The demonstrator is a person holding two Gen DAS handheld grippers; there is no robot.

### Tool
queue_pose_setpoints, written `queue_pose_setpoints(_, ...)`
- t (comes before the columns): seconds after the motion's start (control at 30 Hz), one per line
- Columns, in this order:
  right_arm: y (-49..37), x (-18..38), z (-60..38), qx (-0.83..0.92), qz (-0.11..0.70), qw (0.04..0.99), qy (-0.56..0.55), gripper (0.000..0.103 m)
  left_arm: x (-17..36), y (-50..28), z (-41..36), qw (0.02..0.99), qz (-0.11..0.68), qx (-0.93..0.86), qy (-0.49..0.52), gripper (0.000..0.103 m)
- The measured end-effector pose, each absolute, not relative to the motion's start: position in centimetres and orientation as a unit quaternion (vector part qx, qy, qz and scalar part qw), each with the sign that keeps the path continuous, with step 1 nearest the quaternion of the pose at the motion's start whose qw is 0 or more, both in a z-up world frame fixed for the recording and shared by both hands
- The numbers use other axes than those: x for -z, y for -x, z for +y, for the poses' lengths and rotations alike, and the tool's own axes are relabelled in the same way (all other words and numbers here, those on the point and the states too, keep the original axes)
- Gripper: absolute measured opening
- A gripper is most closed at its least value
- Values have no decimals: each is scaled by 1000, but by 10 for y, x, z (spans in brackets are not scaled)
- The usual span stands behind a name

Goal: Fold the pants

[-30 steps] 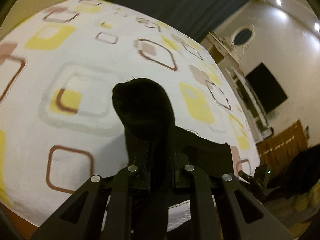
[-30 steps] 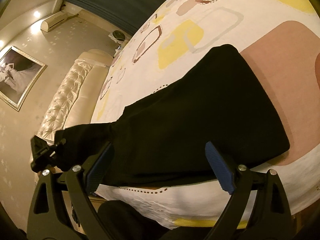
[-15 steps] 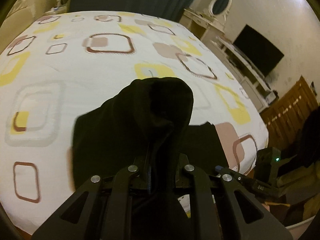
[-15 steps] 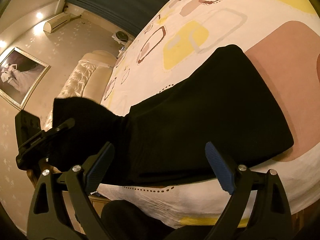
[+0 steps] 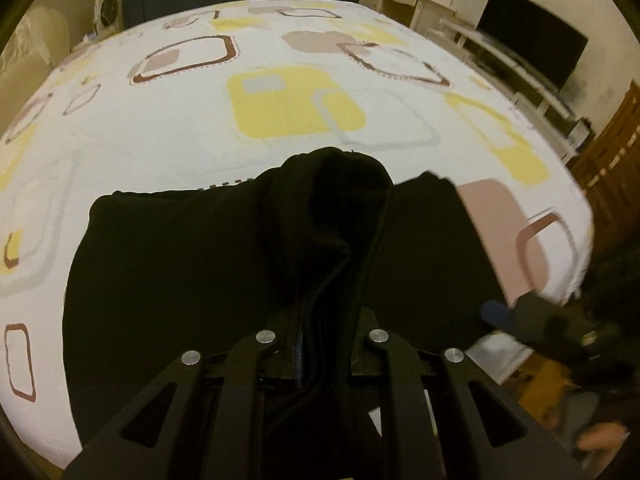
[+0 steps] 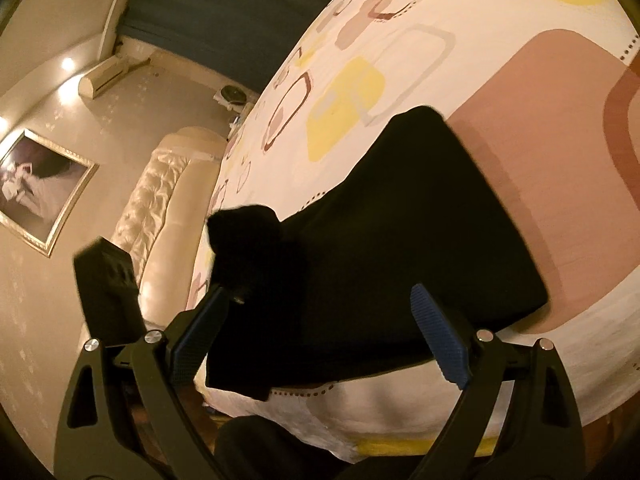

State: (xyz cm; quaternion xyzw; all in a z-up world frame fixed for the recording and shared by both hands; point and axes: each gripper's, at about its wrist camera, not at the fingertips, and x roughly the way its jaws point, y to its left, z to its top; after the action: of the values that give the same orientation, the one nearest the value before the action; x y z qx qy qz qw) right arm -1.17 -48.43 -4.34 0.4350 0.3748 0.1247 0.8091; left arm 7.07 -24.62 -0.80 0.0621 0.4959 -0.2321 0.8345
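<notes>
A: Where are the black pants [image 5: 180, 280]?

B: Spread flat on the patterned bedspread [image 5: 180, 128], near the edge of the bed closest to the cameras. In the left wrist view they fill the lower middle, with one bunched end lifted off the bed.

A: Lifted by what?

B: The left gripper [image 5: 320, 344]. Its jaws are pressed together on that bunch of fabric, which rises toward 12 o'clock from between the fingers.

A: And the right gripper [image 6: 320, 332]?

B: Its jaws are spread wide, nothing between them; the blue pads [image 6: 438, 336] are bare. It hovers at the bed's edge, with the pants lying ahead of it toward 12 and 1 o'clock.

A: Does it see the other gripper?

B: Yes, at about 9 o'clock, with the raised bunch [image 6: 244, 236] of cloth above it.

A: Anything else in view?

B: A television [image 5: 532, 36] at 2 o'clock in the left view; a framed picture [image 6: 36, 188] at 9 o'clock and a padded headboard [image 6: 160, 200] beside the bed in the right view.
</notes>
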Motion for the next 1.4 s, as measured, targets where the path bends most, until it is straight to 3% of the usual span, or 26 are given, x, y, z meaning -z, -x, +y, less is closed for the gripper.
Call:
queue_pose_setpoints(0.83, 21, 36, -514, -107, 338, 805, -476, 93, 27, -51, -281, 863, 452, 177, -138, 17)
queue_pose_setpoints(0.9, 21, 33, -516, -107, 336, 806, -476, 93, 23, -47, -281, 866, 447, 181, -135, 20)
queue_pose_setpoints(1.0, 24, 31, -521, -105, 326, 808, -478, 93, 13, -39, -280, 868, 438, 199, -120, 34)
queue_pose_setpoints(1.07, 24, 29, -522, -103, 325, 810, -478, 93, 2, -30, -279, 870, 429, 213, -114, 55)
queue_pose_setpoints(1.17, 25, 29, -520, -106, 326, 809, -478, 93, -18, -16, -266, 877, 407, 242, -86, 69)
queue_pose_setpoints(1.4, 14, 37, -499, -118, 357, 805, -460, 93, -42, -12, -196, 894, 381, 229, -52, 78)
